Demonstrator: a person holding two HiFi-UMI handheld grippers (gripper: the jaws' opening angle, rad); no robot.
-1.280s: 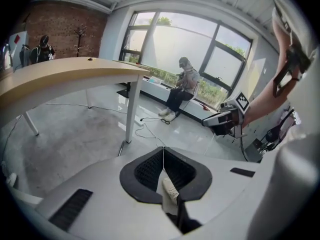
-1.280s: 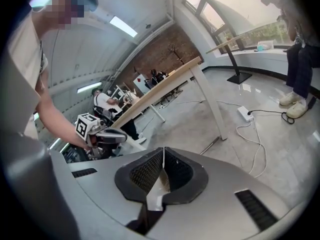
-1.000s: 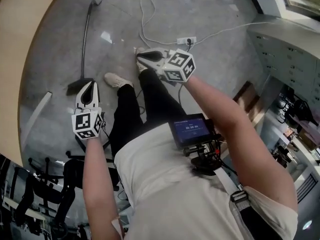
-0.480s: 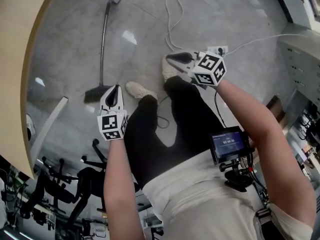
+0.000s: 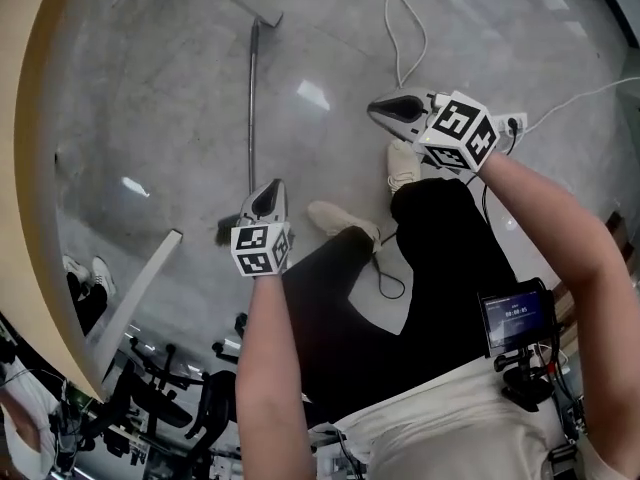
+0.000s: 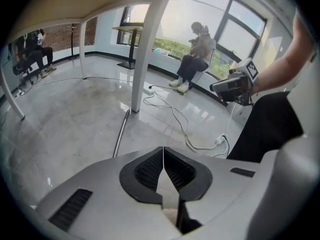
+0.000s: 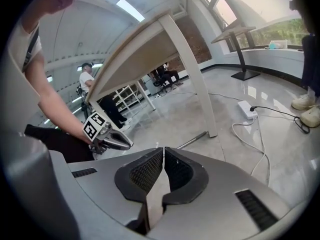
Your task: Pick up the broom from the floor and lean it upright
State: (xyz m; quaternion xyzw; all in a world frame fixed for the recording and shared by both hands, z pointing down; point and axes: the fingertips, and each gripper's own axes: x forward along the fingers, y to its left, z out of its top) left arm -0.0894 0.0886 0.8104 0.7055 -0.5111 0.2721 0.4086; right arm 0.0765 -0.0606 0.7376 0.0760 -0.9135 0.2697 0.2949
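On the floor, broom [image 5: 250,118], handle end by the bench leg [image 5: 255,6]; just right of its head, left tongs [image 5: 268,196] pressed together, empty; farther right past shoes [image 5: 345,218] and cable [image 5: 400,28], right tongs [image 5: 382,110] likewise; beyond the broom, seated person [image 6: 195,54], caught by left gripper view, not head view.

Head view looks steeply down on the floor [image 5: 150,98]; both gripper views face low across it, sharing the broom [image 5: 250,118].

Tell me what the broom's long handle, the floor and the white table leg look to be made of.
The long grey broom handle looks like metal tube, satin, with a thin even sheen. The grey floor looks like polished concrete or stone, glossy: it mirrors lights and windows. The white square table leg is smooth and matt, painted metal or wood; I cannot tell which.
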